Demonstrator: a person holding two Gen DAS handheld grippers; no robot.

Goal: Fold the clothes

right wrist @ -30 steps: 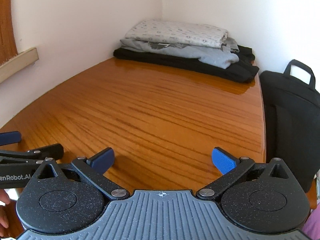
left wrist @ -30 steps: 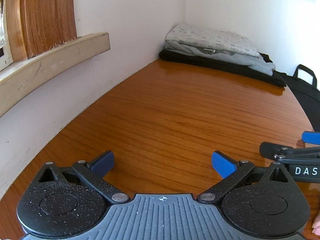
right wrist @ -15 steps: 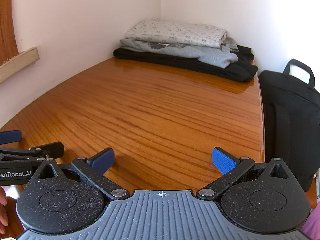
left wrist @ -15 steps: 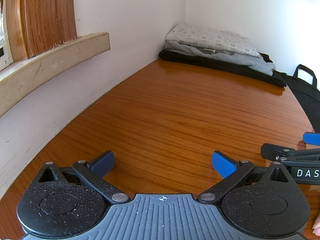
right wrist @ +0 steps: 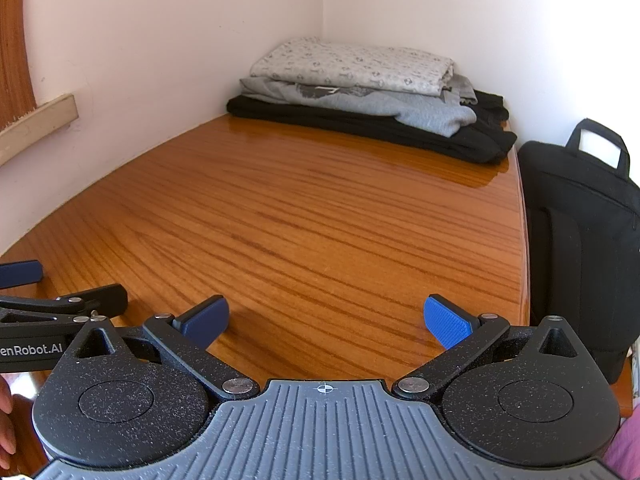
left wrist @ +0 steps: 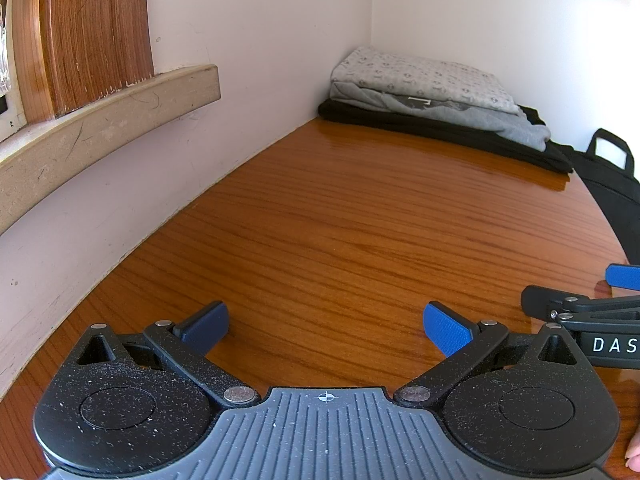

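Left wrist view: both grippers low over a bare wooden table (left wrist: 360, 220), clothes stacked at the far corner.

The left gripper (left wrist: 326, 322) has its jaws spread wide with nothing between them; the right gripper (right wrist: 326, 318) is the same — blue pads well apart, only wood grain between them. The two sit side by side, each showing at the edge of the other's view. The clothes (right wrist: 360, 96) lie well ahead of both sets of jaws against the white walls: a patterned pale piece on top, a grey one under it, a black one at the bottom — all folded. A black bag (right wrist: 580, 232) stands just off the table edge, to the right of the right jaws.
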